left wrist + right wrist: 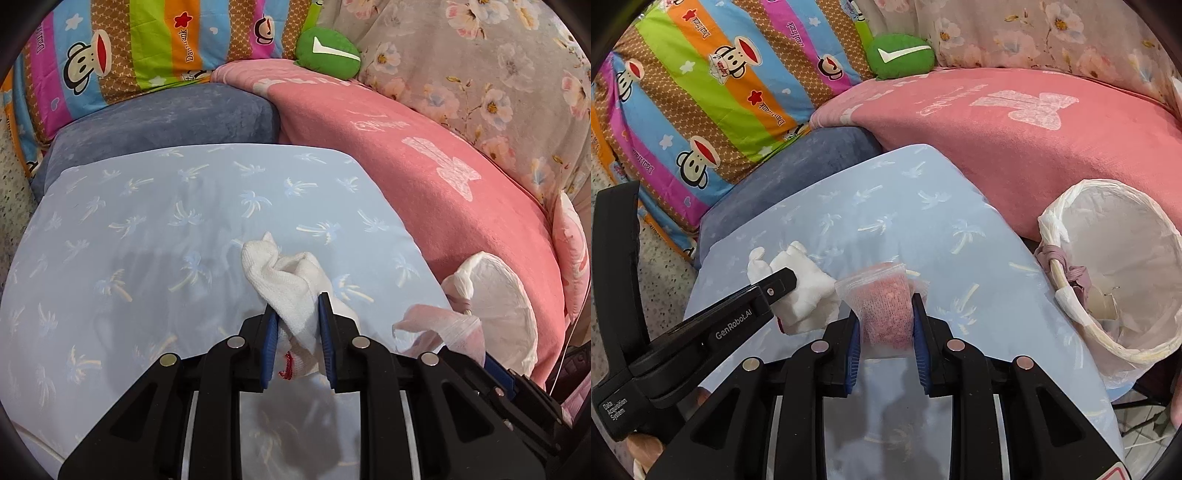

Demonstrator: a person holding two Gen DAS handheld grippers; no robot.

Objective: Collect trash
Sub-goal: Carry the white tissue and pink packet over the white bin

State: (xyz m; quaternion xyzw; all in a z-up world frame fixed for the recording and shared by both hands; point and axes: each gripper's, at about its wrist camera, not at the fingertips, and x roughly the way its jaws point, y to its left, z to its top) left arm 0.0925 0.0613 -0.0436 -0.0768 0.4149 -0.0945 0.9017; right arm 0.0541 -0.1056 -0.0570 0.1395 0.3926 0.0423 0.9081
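My left gripper [295,306] is shut on a crumpled white cloth wipe [284,280] with a red mark, held above the light blue palm-print sheet [147,221]. It also shows in the right wrist view [790,280], with the wipe [809,295]. My right gripper [884,306] is shut on a clear plastic bag with pink content [886,306]; that bag shows in the left wrist view [439,325]. A bin lined with a white bag [1115,258] stands to the right, holding some scraps; it also shows in the left wrist view [498,295].
A pink blanket [424,166] lies behind the bin. A blue-grey cushion [166,118], a striped monkey-print quilt [129,44], a green plush [328,53] and floral fabric [480,55] are at the back. Speckled floor [653,258] is at left.
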